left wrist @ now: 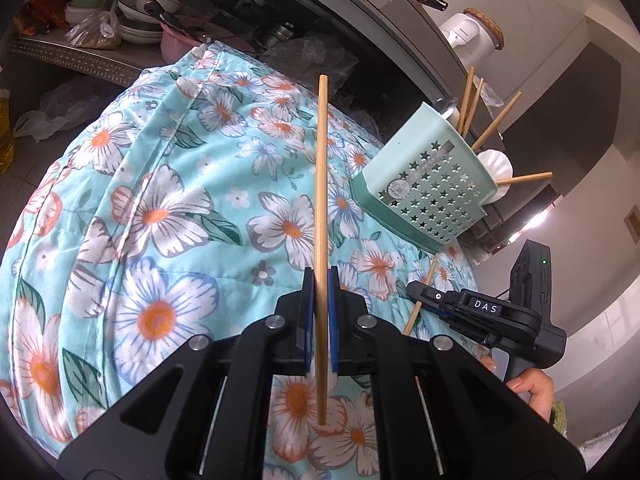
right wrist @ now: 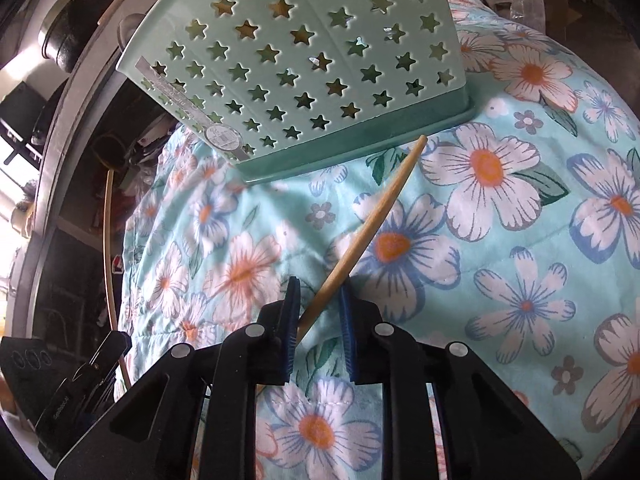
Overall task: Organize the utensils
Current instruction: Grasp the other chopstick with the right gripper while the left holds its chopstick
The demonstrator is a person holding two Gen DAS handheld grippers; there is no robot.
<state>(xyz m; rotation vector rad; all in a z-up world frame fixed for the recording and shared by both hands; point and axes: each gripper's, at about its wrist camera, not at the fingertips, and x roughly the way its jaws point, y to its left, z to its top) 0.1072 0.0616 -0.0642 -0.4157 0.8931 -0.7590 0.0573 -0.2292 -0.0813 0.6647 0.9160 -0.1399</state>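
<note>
My left gripper (left wrist: 321,276) is shut on a bamboo chopstick (left wrist: 321,180), which points away over the floral cloth (left wrist: 160,200). A mint-green utensil holder (left wrist: 428,192) with star-shaped holes stands at the far right of the cloth and holds several chopsticks and a white spoon (left wrist: 496,168). In the right wrist view the holder (right wrist: 300,60) is close ahead. My right gripper (right wrist: 321,282) is closed on a second chopstick (right wrist: 384,208), which lies slanted across both blue pads with its far end near the holder's base. The left wrist view shows that gripper (left wrist: 416,292) low on the cloth.
A shelf (left wrist: 80,52) behind the cloth carries stacked bowls and plates, with plastic bags beside them. A white jug (left wrist: 468,36) stands on a counter above the holder. A person's hand (left wrist: 532,388) grips the right tool's handle. The cloth (right wrist: 520,200) drops away at its edges.
</note>
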